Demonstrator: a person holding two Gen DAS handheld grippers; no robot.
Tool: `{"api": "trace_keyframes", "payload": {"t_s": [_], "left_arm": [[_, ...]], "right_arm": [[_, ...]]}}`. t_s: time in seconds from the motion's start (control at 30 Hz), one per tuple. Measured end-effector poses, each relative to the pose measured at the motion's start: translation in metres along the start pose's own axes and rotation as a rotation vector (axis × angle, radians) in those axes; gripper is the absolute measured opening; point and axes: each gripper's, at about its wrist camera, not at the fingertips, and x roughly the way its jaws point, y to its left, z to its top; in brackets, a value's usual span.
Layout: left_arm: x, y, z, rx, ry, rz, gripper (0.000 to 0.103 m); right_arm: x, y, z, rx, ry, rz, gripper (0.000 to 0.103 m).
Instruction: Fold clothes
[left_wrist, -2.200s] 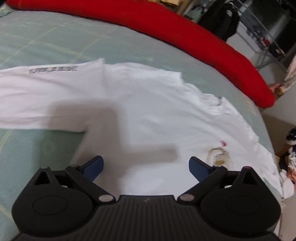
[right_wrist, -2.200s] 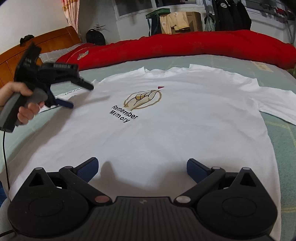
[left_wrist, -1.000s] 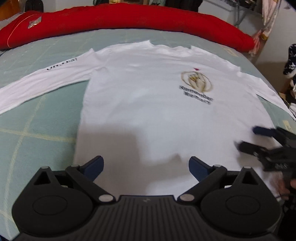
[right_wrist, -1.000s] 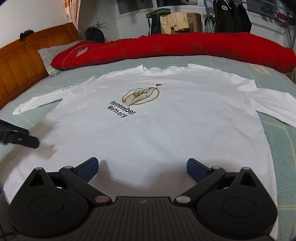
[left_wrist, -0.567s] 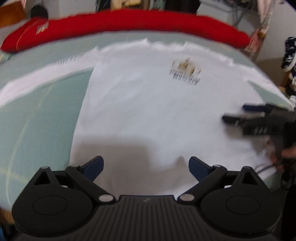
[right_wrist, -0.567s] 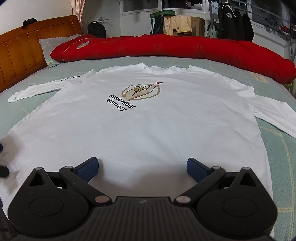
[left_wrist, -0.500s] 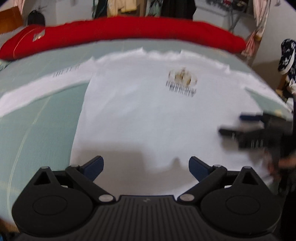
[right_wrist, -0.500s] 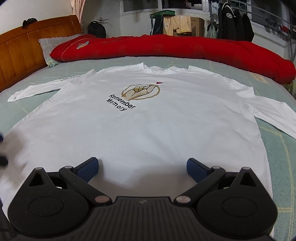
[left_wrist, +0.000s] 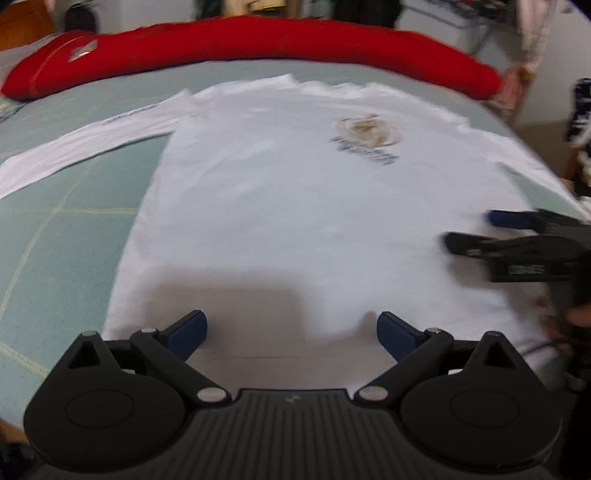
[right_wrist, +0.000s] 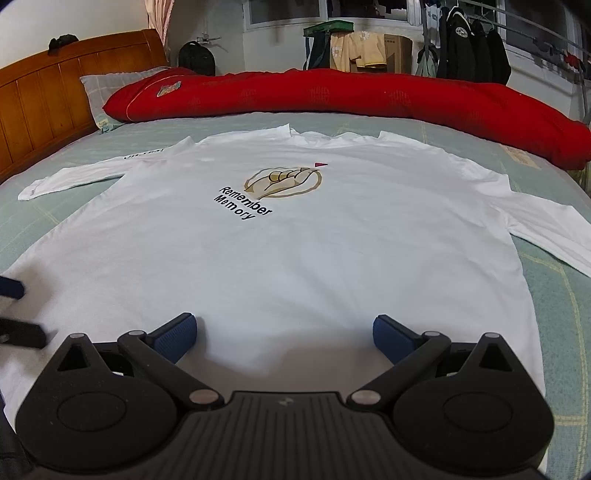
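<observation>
The left gripper (left_wrist: 291, 328) has its blue fingers (left_wrist: 186, 330) spread wide, with nothing between them. They sit at the bottom of the left wrist picture, low over the near edge of the white shirt (left_wrist: 295, 206). The right gripper (right_wrist: 282, 330) looks the same in its own picture: its fingers (right_wrist: 175, 334) are wide apart and hold nothing, and they are just above the bottom hem of the shirt. I cannot tell if either one touches the cloth. From both pairs of fingers the shirt runs straight away, up the middle of each picture, to the neck hole near the top. So its long way goes from the fingers toward the red quilt (right_wrist: 332, 94) at the far side of the bed (right_wrist: 561, 317). The shirt lies flat and face up, with the print (right_wrist: 266, 192) in the middle of the right wrist picture. One sleeve (right_wrist: 96, 173) sticks out to the upper left and the other sleeve (right_wrist: 546, 229) goes off the right edge. In the left wrist picture the right gripper shows at the right edge, blurry, over the shirt's side. The left one is nearer the left sleeve and the right one is nearer the right sleeve, so I think each side can be folded in by the one next to it. No fold is made yet.
</observation>
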Motion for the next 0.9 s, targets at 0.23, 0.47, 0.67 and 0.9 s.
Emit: {"api": "trace_keyframes", "payload": {"t_s": [0.23,0.47,0.67,0.9], "left_arm": [[0.022,-0.013,0.037,0.080,-0.147,-0.044,0.099],[0.048,-0.011,0.011,-0.011,-0.143,-0.137,0.099],[0.034,-0.013,0.002,0.010,-0.128,-0.136,0.099],[0.023,-0.002,-0.006,-0.017,-0.120,-0.144,0.099]], "right_arm": [[-0.006,-0.001,0.004,0.006,0.015,-0.010,0.103],[-0.025,-0.030,0.026,0.053,-0.025,-0.089,0.103],[0.016,-0.055,0.030,0.092,0.091,-0.064,0.103],[-0.046,-0.038,-0.032,0.097,0.052,-0.108,0.103]]}}
